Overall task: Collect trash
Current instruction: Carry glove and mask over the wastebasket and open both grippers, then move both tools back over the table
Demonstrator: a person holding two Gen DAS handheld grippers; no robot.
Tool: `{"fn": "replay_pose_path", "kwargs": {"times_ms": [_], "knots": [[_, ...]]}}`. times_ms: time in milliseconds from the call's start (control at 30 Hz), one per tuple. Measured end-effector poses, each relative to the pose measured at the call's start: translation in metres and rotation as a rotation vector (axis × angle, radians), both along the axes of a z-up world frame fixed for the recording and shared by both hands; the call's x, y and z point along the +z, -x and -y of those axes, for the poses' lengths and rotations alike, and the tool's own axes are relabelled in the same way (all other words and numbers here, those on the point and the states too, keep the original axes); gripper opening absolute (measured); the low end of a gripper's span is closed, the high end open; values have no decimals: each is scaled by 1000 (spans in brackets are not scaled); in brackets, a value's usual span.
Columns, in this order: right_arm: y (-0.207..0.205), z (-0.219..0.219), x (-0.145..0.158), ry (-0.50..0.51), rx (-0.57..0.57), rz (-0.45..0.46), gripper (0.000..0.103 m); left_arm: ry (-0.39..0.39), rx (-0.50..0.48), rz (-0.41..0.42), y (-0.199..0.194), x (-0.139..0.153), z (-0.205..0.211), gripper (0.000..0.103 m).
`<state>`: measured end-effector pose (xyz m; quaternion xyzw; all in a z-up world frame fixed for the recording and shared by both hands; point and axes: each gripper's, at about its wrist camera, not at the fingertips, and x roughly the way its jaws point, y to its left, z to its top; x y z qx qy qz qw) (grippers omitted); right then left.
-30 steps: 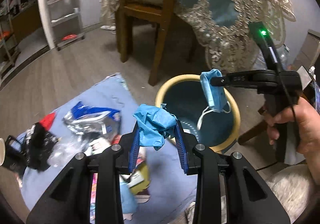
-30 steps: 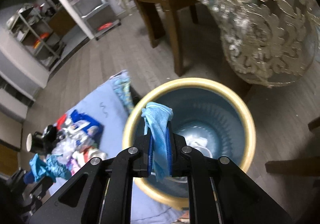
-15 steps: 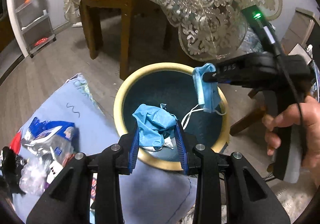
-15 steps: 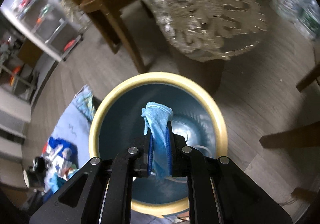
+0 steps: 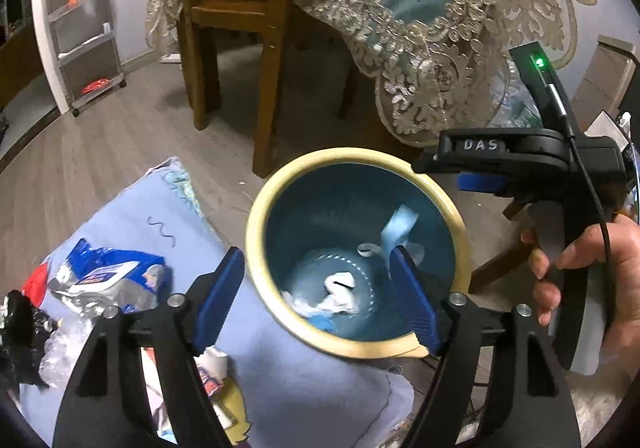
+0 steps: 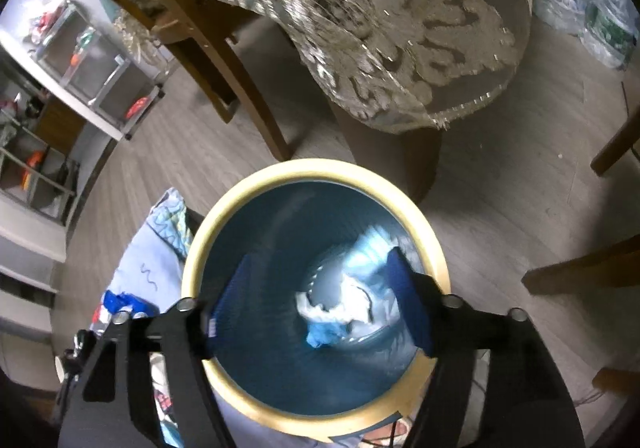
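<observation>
While both my grippers hang over the bin (image 5: 256, 224), each with jaws opening and nothing between the pads, the stock reads as follows. Left gripper (image 5: 316, 296): blue pads spread wide, one outside the bin's near rim over the cloth, the other over its mouth; it holds nothing. Right gripper (image 6: 320, 302): blue pads likewise spread, pointing straight down into the bin, empty; in the left wrist view its black body sits at the bin's far rim, gripped by my right hand (image 5: 580, 268). Bin: round, cream rim, dark teal inside, standing on the wood floor (image 5: 100, 152) at the edge of a pale blue cloth (image 5: 132, 216). Contents: a blue face mask (image 5: 400, 228), blurred, against the inner wall below the right gripper; white crumpled scraps (image 5: 336, 294) and a blue glove (image 6: 324, 336) at the bottom. Uncollected, on the cloth to the left of the bin: a blue and silver wrapper (image 5: 108, 280), clear plastic and dark items too blurred to name. Background: a wooden chair (image 5: 236, 20) and a lace tablecloth (image 5: 420, 60) behind the bin.
</observation>
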<state>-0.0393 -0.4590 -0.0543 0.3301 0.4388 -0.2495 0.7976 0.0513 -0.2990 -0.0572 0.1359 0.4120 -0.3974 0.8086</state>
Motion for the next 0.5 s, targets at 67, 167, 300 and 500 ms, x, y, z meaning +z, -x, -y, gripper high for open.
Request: {"fn": "replay_pose_path", "kwargs": {"times_ms": [67, 167, 300, 500], "knots": [[-1, -4, 5, -5, 10, 21, 83, -1, 18, 7, -1, 3, -9, 80], [-3, -10, 10, -10, 31, 32, 87, -9, 56, 19, -2, 10, -27, 84], [-8, -28, 26, 16, 76, 43, 91, -5, 110, 22, -2, 24, -60, 92], [-19, -77, 45, 62, 192, 48, 92, 0, 195, 49, -1, 52, -123, 97]]}}
